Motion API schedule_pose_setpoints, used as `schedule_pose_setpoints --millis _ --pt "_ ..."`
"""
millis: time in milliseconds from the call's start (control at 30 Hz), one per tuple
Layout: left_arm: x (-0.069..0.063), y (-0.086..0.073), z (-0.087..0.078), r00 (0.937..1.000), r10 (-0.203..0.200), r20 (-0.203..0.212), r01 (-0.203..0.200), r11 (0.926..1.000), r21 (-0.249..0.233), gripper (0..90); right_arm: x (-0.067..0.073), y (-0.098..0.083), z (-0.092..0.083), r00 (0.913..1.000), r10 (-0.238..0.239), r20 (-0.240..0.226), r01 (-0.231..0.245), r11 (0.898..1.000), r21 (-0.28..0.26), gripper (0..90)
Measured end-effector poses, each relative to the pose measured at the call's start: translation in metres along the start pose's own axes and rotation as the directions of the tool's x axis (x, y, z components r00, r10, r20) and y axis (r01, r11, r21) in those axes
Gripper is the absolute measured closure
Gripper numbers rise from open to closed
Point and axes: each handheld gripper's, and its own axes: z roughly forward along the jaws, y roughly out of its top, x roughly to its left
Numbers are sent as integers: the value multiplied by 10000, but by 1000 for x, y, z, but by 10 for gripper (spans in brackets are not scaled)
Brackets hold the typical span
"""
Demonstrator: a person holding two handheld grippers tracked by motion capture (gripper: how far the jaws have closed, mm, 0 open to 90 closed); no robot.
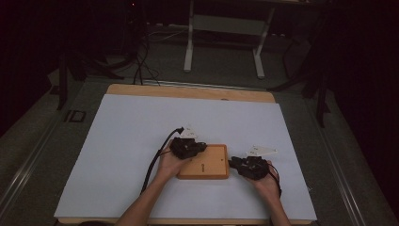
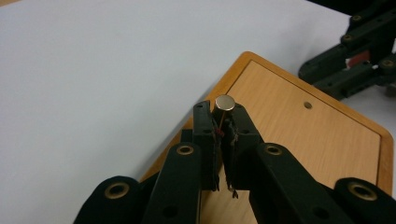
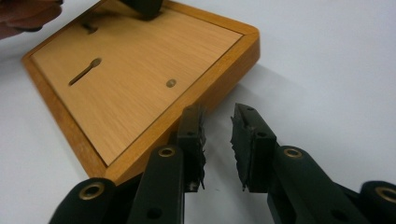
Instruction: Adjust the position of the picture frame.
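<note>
A flat wooden board (image 1: 209, 165) with a raised rim lies on the white sheet (image 1: 141, 127). My left gripper (image 1: 201, 146) hangs over the board's left corner, shut on a small metal peg (image 2: 225, 103) whose round top sticks out above the pads (image 2: 204, 126). In its own view the left gripper (image 2: 223, 122) points past the board (image 2: 299, 135), which has a small hole (image 2: 307, 105). My right gripper (image 1: 232, 163) sits at the board's right edge. In its own view the right gripper (image 3: 218, 127) is open with nothing between its fingers, beside the board's rim (image 3: 219, 79).
The board's face carries a keyhole slot (image 3: 85, 71) and a small metal stud (image 3: 171, 83). The white sheet covers a wooden table (image 1: 188, 91). Beyond the table stand a white frame (image 1: 223, 28) and dark stands with cables on the floor.
</note>
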Motion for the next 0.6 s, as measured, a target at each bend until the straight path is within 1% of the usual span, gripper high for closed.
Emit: schedule_pose_setpoints --millis 100,133,200,233,267,367,467,600 --pt "2 -3 -1 10000 -50 -60 50 10000 71 849 5 1 6 9997 -225 19 225 9995 204 728" --pt "3 -4 -1 10000 0 -90 2 9999 158 849 6 1 7 9996 -272 27 272 9993 245 728" --pt "3 -4 1 9999 38 -158 -35 9997 226 849 7 1 9 9995 -297 48 296 9991 314 722" --pt "3 -5 2 9998 77 -192 -71 9995 293 849 6 1 10 9996 -285 -25 285 9991 327 719" --pt "4 -5 4 9998 35 -214 -28 9995 323 849 7 1 10 9995 -306 -24 306 9990 333 716" --pt "6 -7 5 9997 -208 -115 211 9994 285 849 8 1 11 9994 -348 -21 349 9988 335 712" --pt "6 -7 5 9999 -69 -149 74 9995 311 848 8 1 11 9994 -339 -32 340 9989 337 709" --pt "7 -8 5 9999 -157 -17 157 9995 272 843 8 1 11 9994 -342 -23 343 9988 336 705"
